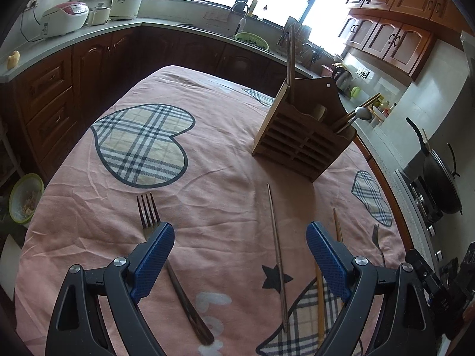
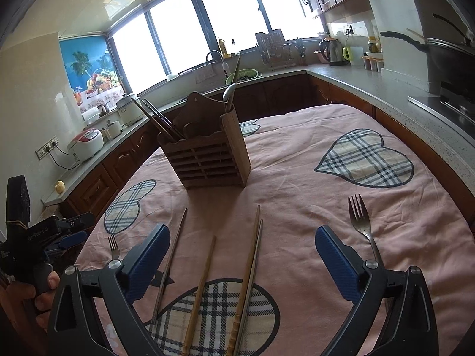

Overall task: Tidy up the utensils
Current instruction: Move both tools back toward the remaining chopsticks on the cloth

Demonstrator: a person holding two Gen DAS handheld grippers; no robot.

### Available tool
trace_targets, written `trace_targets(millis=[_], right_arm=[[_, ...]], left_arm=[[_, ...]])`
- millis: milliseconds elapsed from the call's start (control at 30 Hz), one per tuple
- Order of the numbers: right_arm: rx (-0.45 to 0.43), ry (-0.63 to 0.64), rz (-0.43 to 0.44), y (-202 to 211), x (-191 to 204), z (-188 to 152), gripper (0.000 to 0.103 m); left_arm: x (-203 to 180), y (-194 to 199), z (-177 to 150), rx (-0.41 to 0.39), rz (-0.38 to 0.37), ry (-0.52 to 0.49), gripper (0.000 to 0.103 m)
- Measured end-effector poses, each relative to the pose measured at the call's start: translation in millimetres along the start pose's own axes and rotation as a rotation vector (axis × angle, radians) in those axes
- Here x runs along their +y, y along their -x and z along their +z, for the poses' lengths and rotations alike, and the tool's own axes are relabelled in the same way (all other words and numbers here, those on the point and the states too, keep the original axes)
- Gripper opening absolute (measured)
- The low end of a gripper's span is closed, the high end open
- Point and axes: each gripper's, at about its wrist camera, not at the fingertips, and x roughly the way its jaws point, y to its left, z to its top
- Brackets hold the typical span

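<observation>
A wooden utensil holder (image 1: 302,136) (image 2: 207,154) stands on the pink tablecloth with chopsticks and a spoon (image 1: 362,113) in it. In the left wrist view, my left gripper (image 1: 240,255) is open above a dark-handled fork (image 1: 148,210), a metal chopstick (image 1: 277,255) and a wooden chopstick (image 1: 320,299); a small fork (image 1: 377,241) lies to the right. In the right wrist view, my right gripper (image 2: 242,255) is open above several chopsticks (image 2: 249,264); a fork (image 2: 360,219) lies right, a small fork (image 2: 113,246) left.
The table (image 2: 297,201) sits in a kitchen with counters around it. A rice cooker (image 1: 66,14), pots, a sink (image 1: 252,40), a kettle (image 2: 334,49) and a black wok (image 1: 439,178) stand on the counters. A green bowl (image 1: 23,198) sits low at left.
</observation>
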Motion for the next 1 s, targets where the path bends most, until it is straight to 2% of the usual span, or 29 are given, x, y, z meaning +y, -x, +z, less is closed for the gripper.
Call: trace_targets(millis=[600, 767, 1000], right_arm=[[0.059, -0.017, -0.016, -8, -13, -17, 0.101], [0.079, -0.012, -0.018, -17, -15, -18, 0.101], [0.110, 0.007, -0.006, -36, -15, -17, 0.101]], left_arm=[[-16, -26, -8, 0.080, 0.047, -0.065, 0.091], [-20, -41, -7, 0.115, 0.056, -0.079, 0.091], [-36, -71, 1, 0.169, 0.055, -0.152, 0.090]])
